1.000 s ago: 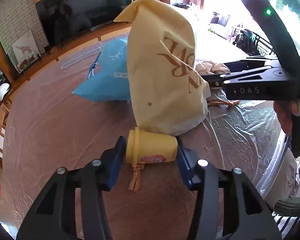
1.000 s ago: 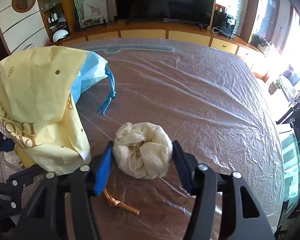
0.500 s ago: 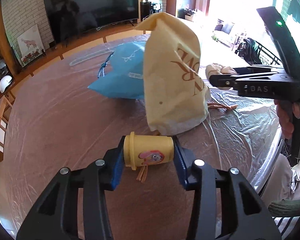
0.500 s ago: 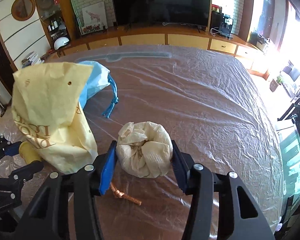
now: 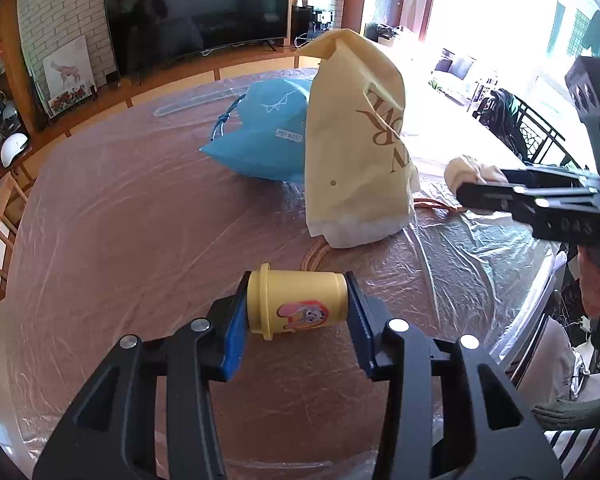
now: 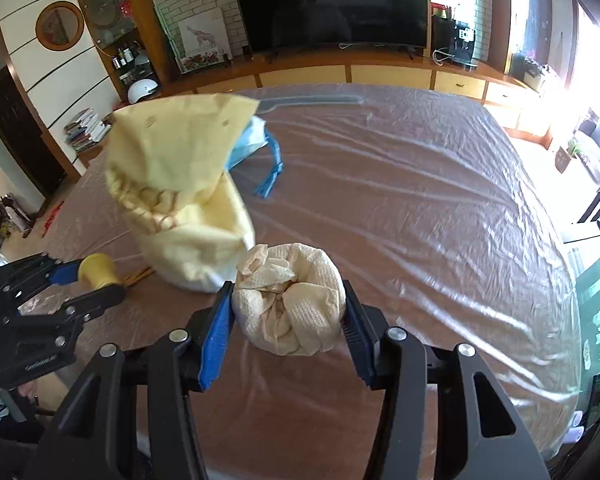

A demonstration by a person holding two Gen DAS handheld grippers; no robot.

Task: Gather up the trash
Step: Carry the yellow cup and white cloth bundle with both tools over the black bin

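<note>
Yellow cup (image 5: 298,303) with cartoon sticker, cream crumpled napkin (image 6: 290,304), yellow bag (image 5: 354,140) brown lettering, blue pouch (image 5: 266,142)

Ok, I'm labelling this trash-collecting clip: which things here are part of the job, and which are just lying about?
Part of the job:
- yellow cup, clamped in the left gripper
- crumpled paper wad, clamped in the right gripper
- yellow bag, standing on the table

Lying about:
- blue drawstring bag
- TV
- white helmet

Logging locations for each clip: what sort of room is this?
Most likely a home living or dining room: a big television on a long wooden sideboard, and a large table under plastic sheeting.
</note>
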